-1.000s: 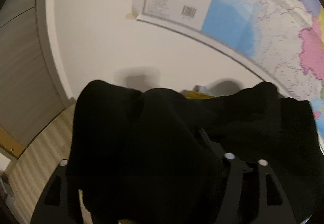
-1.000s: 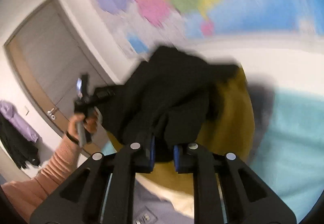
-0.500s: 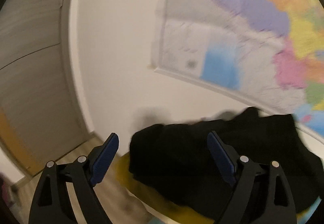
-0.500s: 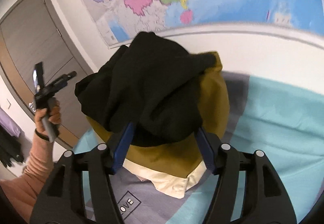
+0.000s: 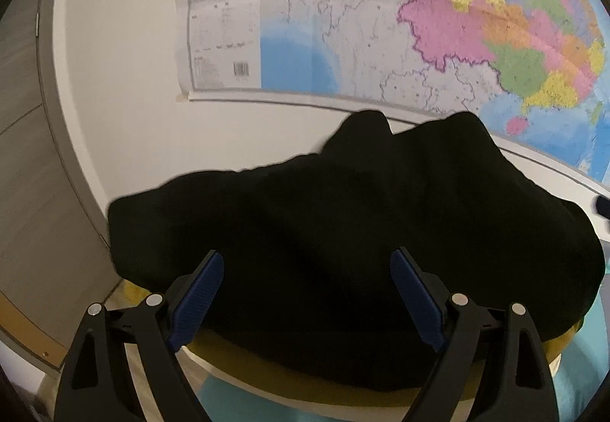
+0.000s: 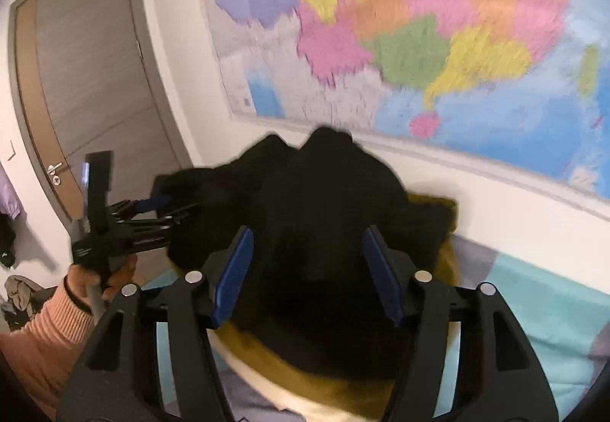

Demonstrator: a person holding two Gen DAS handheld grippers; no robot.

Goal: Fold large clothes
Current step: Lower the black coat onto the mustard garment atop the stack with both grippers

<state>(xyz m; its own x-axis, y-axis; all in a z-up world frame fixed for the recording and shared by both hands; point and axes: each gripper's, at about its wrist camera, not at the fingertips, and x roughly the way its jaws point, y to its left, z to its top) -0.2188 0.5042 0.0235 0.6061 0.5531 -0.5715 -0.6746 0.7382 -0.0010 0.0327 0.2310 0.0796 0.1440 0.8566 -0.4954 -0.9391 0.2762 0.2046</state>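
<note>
Both my grippers, left [image 5: 305, 302] and right [image 6: 307, 275], now stand wide apart and hold nothing; a second ago each was clamped on the black garment [image 5: 343, 231], so I judge this piece folded and set down. It lies bunched on a mustard garment [image 6: 324, 380] atop the pile, close under the wall map [image 5: 419, 21]. The turquoise bed cover [image 6: 533, 307] beside it leaves room to back away.

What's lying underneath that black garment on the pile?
Under the black garment a mustard-yellow cloth shows, with a cream piece below it, on a teal sheet. Whatever else sits beneath the black fabric is covered.
</note>
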